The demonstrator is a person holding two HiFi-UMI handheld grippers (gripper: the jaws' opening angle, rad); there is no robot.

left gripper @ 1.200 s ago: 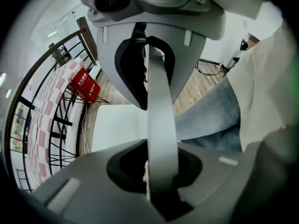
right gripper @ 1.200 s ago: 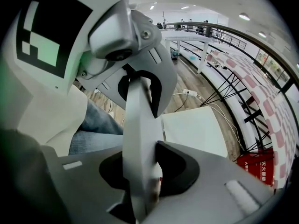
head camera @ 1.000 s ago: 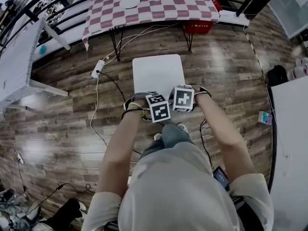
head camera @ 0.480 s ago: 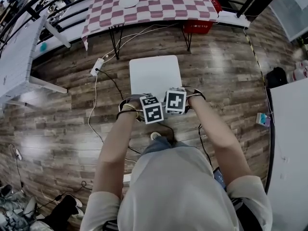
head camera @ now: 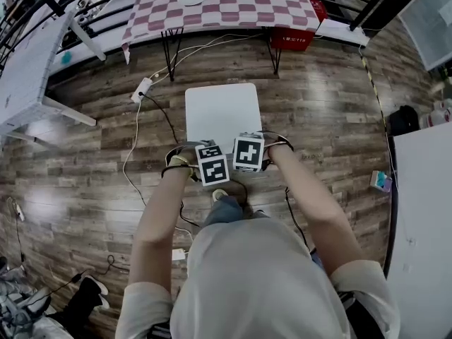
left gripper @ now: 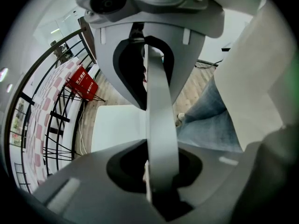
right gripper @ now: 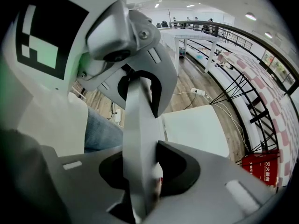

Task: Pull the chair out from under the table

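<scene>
The chair's white seat (head camera: 222,111) stands on the wood floor, apart from the checkered table (head camera: 233,2). My left gripper (head camera: 210,159) and right gripper (head camera: 248,150) sit side by side on the chair's near edge, both pointing down. In the left gripper view the pale chair back (left gripper: 161,125) runs edge-on between the jaws, which are shut on it, with the seat (left gripper: 117,125) beyond. The right gripper view shows the same chair back (right gripper: 140,139) clamped between the jaws, with the seat (right gripper: 194,129) to the right.
A red crate (head camera: 291,39) sits under the checkered table. A power strip (head camera: 143,89) and cables lie on the floor left of the chair. White tables stand at the left (head camera: 28,69) and right (head camera: 424,210). My jeans leg (left gripper: 210,120) is right behind the chair.
The chair and both grippers have drawn back from the checkered table together. The strip of floor between seat and table has widened. Both grips are unchanged.
</scene>
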